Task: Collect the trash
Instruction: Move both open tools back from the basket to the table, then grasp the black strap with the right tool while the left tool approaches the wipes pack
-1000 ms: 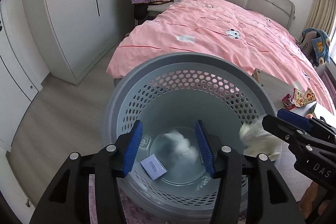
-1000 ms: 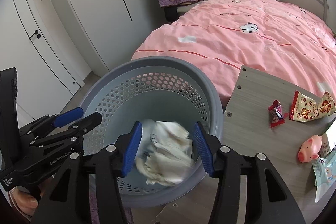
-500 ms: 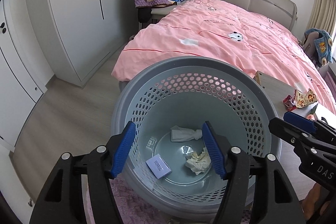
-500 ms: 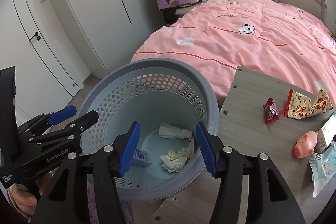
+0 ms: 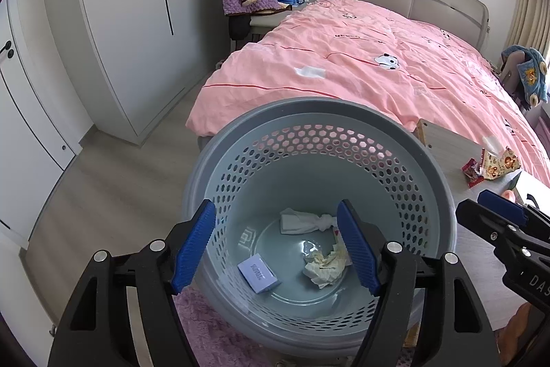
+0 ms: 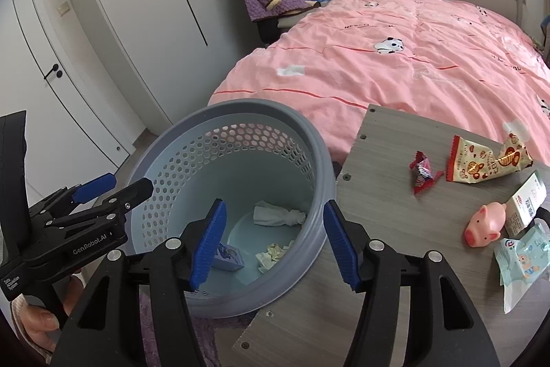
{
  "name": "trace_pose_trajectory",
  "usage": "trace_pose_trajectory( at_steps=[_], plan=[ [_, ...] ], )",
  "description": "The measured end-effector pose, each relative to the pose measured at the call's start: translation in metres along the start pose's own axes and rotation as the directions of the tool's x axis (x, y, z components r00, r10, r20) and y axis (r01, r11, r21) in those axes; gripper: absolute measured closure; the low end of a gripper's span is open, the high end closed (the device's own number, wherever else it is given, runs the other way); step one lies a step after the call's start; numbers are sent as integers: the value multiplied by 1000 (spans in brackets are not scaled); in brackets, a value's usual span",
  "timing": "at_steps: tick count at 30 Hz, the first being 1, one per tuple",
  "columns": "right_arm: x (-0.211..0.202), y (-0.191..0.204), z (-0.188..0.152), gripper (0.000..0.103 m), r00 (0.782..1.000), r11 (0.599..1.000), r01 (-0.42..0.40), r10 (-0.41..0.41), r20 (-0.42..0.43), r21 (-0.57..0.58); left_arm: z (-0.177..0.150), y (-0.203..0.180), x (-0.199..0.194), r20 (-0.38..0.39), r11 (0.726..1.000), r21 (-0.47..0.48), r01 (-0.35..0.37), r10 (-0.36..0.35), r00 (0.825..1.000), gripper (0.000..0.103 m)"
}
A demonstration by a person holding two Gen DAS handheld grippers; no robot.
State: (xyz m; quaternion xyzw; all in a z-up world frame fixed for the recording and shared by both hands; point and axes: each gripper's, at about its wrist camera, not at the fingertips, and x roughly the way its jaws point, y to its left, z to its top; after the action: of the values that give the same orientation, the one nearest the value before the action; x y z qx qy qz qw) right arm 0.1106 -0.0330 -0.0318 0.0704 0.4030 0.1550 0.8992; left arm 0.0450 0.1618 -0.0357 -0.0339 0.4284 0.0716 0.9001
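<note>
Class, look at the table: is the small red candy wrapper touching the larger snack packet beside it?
Apart. In the right wrist view, bare grey table shows between the red candy wrapper and the snack packet.

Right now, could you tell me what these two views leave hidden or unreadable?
- Small box in the basket: print too small in the left view; the right gripper's finger covers part in the right view.
- White carton: cut off at the right view's edge.
- Red item behind the left gripper's right finger: mostly covered.
</note>
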Motion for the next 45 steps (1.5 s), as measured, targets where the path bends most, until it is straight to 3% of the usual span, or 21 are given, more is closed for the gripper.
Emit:
trace_pose_trajectory(
  at_steps=[15, 24, 45],
  plan=[
    [-44, -40, -15, 40, 996, 996, 61, -65, 58, 71, 0, -39, -17, 13, 997, 54, 58, -59, 998, 33],
    [-76, -83, -34, 40, 990, 984, 111, -121, 71, 137, 0, -83, -26, 20, 989, 119, 92, -95, 995, 33],
    [-127, -200, -91, 38, 966, 920, 231, -256, 40, 316, -17, -201, -34, -32, 938, 289, 192, -190, 981, 33]
  ],
)
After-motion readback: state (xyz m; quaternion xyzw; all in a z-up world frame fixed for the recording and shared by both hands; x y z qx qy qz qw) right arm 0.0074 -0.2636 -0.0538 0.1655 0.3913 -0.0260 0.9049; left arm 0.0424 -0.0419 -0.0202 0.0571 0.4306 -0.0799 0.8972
